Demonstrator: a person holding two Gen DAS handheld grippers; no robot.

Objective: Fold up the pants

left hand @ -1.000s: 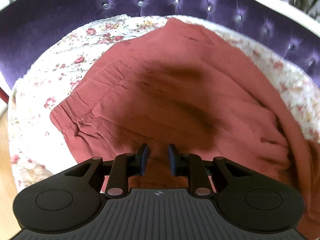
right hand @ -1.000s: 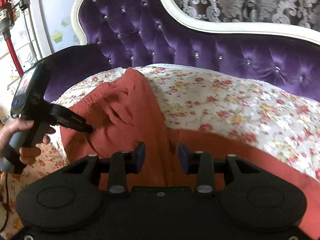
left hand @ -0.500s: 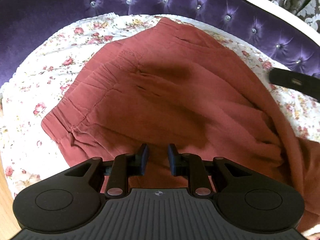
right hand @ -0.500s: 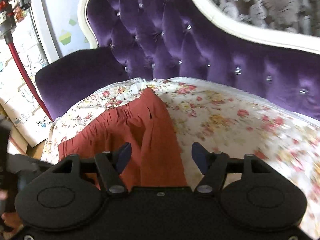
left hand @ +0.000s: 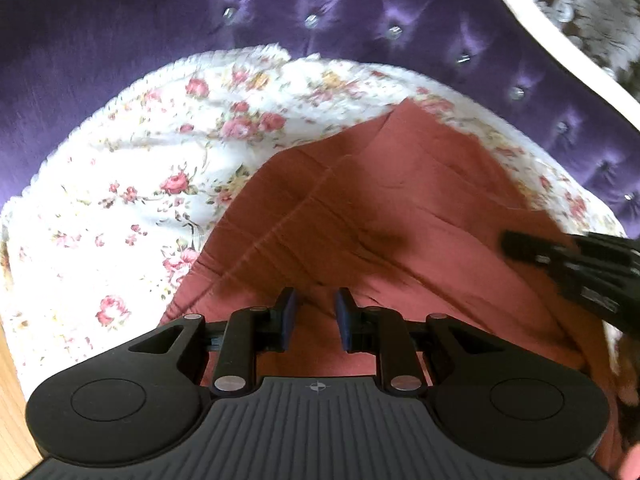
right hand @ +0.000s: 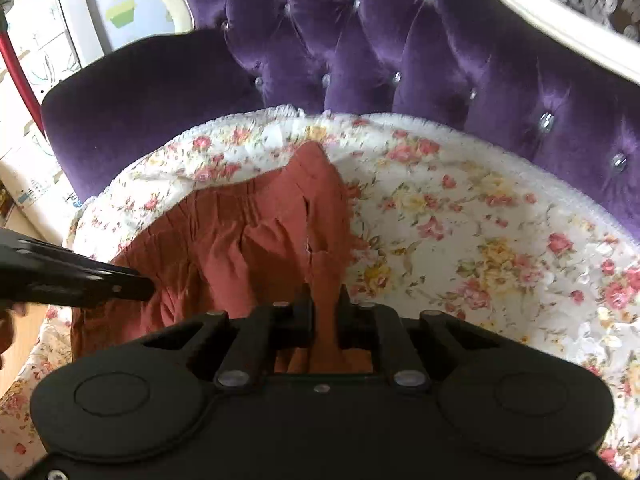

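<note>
From the left wrist camera, the rust-red pants [left hand: 360, 216] lie spread on a floral-print cover [left hand: 160, 168] that drapes the seat of a purple tufted sofa [left hand: 360, 12]. The left gripper [left hand: 313, 314] hangs low over the near part of the pants, its blue-padded fingers [left hand: 289, 312] a little apart with red cloth showing in the gap behind them; whether cloth is actually pinched there cannot be told. Creases run diagonally across the fabric toward the sofa back, and a pointed corner of the pants reaches up near the edge of the floral cover. The black body of the other gripper [left hand: 576, 268] enters from the right edge, over the pants.

From the right wrist camera, the pants [right hand: 248, 240] lie bunched on the floral-print cover [right hand: 460, 208], their gathered waistband [right hand: 240, 196] toward the sofa [right hand: 420, 48] back. The right gripper [right hand: 324, 312] is closed onto a ridge of the red cloth, which rises between its two narrowly set fingers [right hand: 302, 312] and runs back under the gripper body. The left gripper's black nose [right hand: 76, 276] comes in from the left edge, its tip at the left part of the pants. Beyond the sofa arm, at the left, stands a white wall panel with green shapes [right hand: 120, 8].
</note>
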